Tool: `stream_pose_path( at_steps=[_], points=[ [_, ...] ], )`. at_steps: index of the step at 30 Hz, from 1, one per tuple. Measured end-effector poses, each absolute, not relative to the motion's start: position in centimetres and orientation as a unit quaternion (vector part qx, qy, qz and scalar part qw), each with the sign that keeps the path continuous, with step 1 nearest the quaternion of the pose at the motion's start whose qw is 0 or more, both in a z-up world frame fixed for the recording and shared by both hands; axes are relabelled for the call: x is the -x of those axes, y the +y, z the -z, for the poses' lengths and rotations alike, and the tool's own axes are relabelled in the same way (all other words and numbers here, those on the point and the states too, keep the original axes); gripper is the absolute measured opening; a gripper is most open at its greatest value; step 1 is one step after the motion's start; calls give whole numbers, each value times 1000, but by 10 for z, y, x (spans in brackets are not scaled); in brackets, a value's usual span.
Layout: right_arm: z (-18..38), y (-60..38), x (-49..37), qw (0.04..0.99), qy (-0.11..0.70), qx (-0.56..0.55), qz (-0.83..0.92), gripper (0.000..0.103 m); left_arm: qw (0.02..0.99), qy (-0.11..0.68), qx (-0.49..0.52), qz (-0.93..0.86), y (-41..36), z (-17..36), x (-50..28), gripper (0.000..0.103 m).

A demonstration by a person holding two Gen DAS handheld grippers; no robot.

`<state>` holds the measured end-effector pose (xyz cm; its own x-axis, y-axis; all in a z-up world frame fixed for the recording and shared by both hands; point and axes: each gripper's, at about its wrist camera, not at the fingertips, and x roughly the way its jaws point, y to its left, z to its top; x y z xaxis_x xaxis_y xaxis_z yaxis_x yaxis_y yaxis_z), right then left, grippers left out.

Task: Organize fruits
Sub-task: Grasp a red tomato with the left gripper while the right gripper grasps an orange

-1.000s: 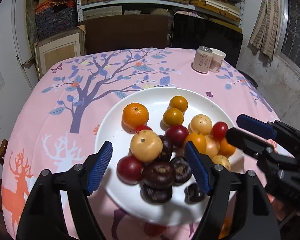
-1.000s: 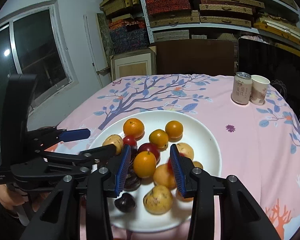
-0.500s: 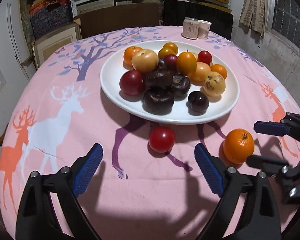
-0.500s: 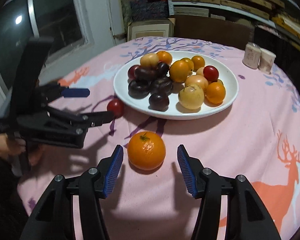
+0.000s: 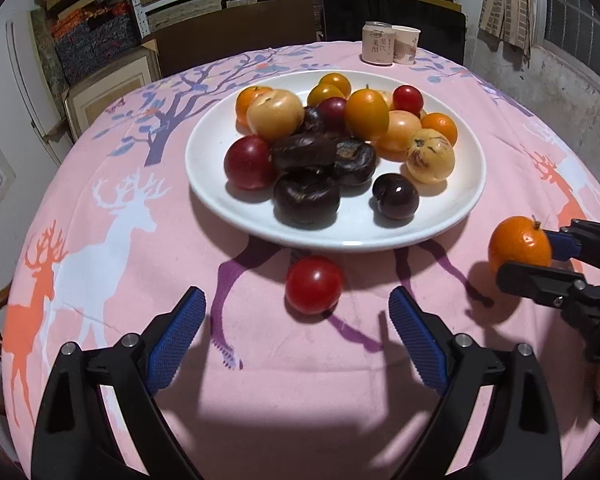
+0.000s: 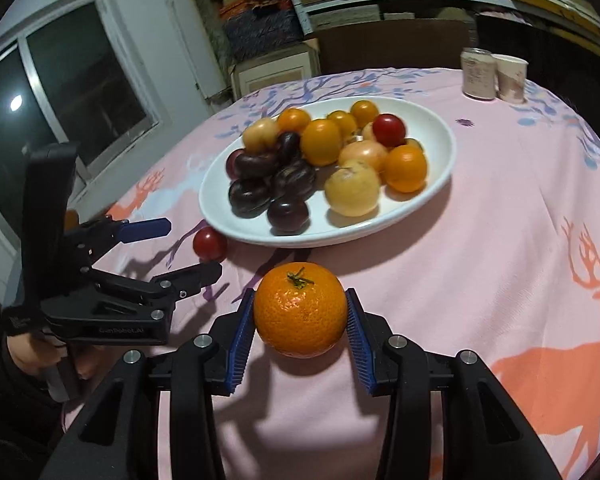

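A white plate (image 5: 212, 148) (image 6: 440, 140) holds several fruits: oranges, red tomatoes, dark plums, pale yellow ones. On the pink cloth in front of it lie a red tomato (image 5: 314, 290) (image 6: 209, 243) and a mandarin (image 5: 516, 242) (image 6: 300, 316). My left gripper (image 5: 295, 292) (image 6: 194, 248) stands wide open, with the tomato just ahead between its blue pads and untouched. My right gripper (image 6: 300, 294) (image 5: 538, 258) is closing on the mandarin, and both pads touch its sides.
A can (image 5: 377, 46) and a paper cup (image 5: 406, 45) stand at the table's far edge. Dark chairs and shelves of boxes are behind the round table. A hand (image 6: 32, 356) holds the left gripper at the table's left edge.
Both grippers drew back from over the plate and sank toward the near cloth. The left jaws widened around the tomato. The right jaws opened, then closed onto the mandarin.
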<state>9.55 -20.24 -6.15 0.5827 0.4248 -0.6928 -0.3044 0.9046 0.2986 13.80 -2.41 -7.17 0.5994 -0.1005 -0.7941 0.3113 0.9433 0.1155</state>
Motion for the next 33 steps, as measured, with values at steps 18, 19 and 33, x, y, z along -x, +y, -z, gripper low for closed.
stream_pose_path(
  at_steps=[18, 19, 33],
  points=[
    [64, -209, -98, 883, 406, -92, -219, 44, 886, 430, -107, 136, -29, 80, -140, 30],
    [64, -209, -98, 883, 406, -92, -218, 44, 886, 429, -110, 135, -30, 80, -140, 30],
    [64, -211, -98, 884, 404, -98, -216, 44, 892, 419, -95, 143, -26, 75, -136, 29]
  ],
)
